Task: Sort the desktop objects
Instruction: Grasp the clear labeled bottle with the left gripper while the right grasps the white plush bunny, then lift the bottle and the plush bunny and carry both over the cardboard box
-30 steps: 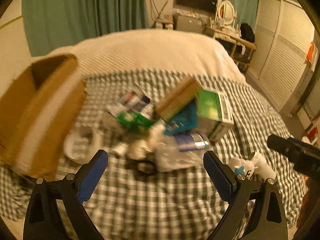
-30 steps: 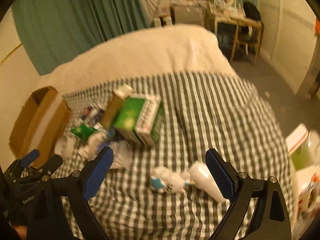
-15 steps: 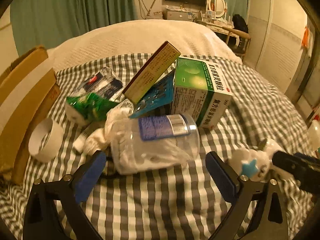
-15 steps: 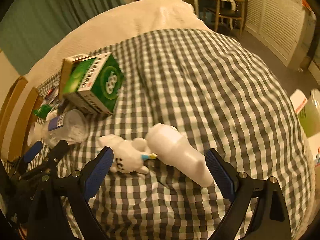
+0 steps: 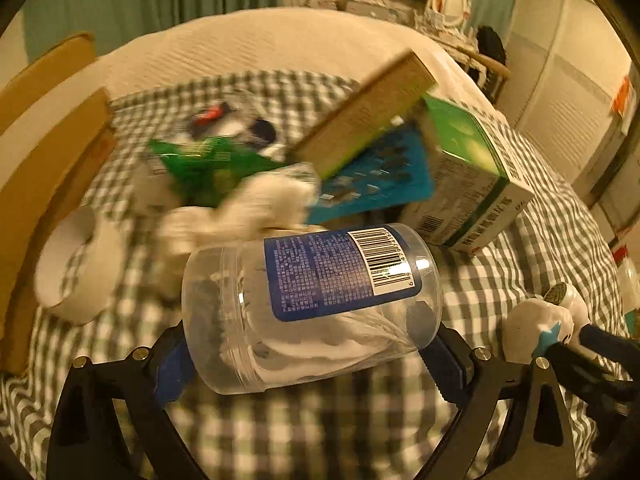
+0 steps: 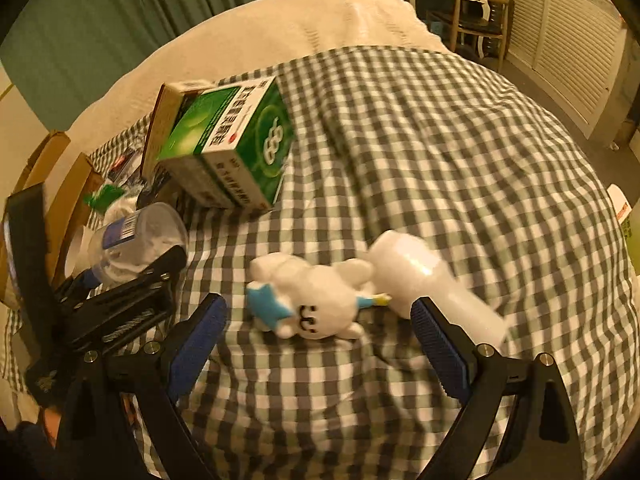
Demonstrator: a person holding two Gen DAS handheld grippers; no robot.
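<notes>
The left gripper (image 5: 312,364) has its jaws spread wide around a clear plastic jar (image 5: 312,308) lying on its side; the blue pads flank its two ends, but whether they press it yet cannot be told. The right gripper (image 6: 320,340) also has its jaws spread, holding nothing, with a white plush toy (image 6: 312,300) lying between and just ahead of them. A white bottle (image 6: 432,280) lies touching the toy, beside the right pad.

Beyond the jar sits a loose heap on the checked bedspread (image 6: 440,140): crumpled white tissue (image 5: 256,208), a green packet (image 5: 200,164), a blue card (image 5: 376,184), a tan flat box (image 5: 368,108) leaning on a green-and-white carton (image 6: 232,148), and a tape roll (image 5: 76,264). A cardboard box (image 5: 44,128) stands at the left edge.

The sorting looks barely begun: everything visible lies on the bed, and the inside of the cardboard box is not shown.
</notes>
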